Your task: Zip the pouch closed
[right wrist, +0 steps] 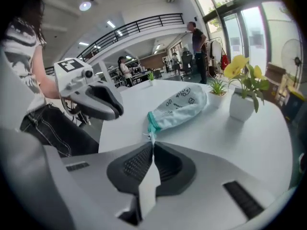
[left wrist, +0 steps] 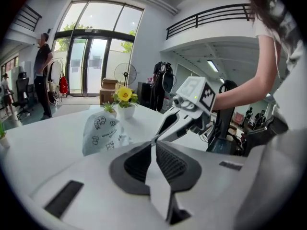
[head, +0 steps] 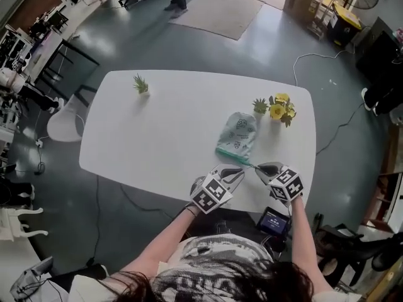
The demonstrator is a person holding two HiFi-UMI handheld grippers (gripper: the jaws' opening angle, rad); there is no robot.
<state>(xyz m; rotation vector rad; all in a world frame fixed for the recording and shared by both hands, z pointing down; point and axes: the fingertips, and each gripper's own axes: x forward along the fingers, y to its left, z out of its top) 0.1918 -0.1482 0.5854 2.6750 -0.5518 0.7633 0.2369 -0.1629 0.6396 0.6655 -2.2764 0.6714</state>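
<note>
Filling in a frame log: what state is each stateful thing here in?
pouch, lying on its side, zip looks closed
zip pull, at the pouch's end, pinched
left claw, shut, holding nothing
right claw, shut on zip pull
flower pot, upright

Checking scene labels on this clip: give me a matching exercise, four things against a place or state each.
Things:
1 pouch
2 flowers
3 lone plant
4 right gripper

Places or states:
A far left corner of the table
B shut on the zip pull
C in a white pot
D has a teal edge

Pairs: 1-D, 2-C, 3-A, 4-B.
</note>
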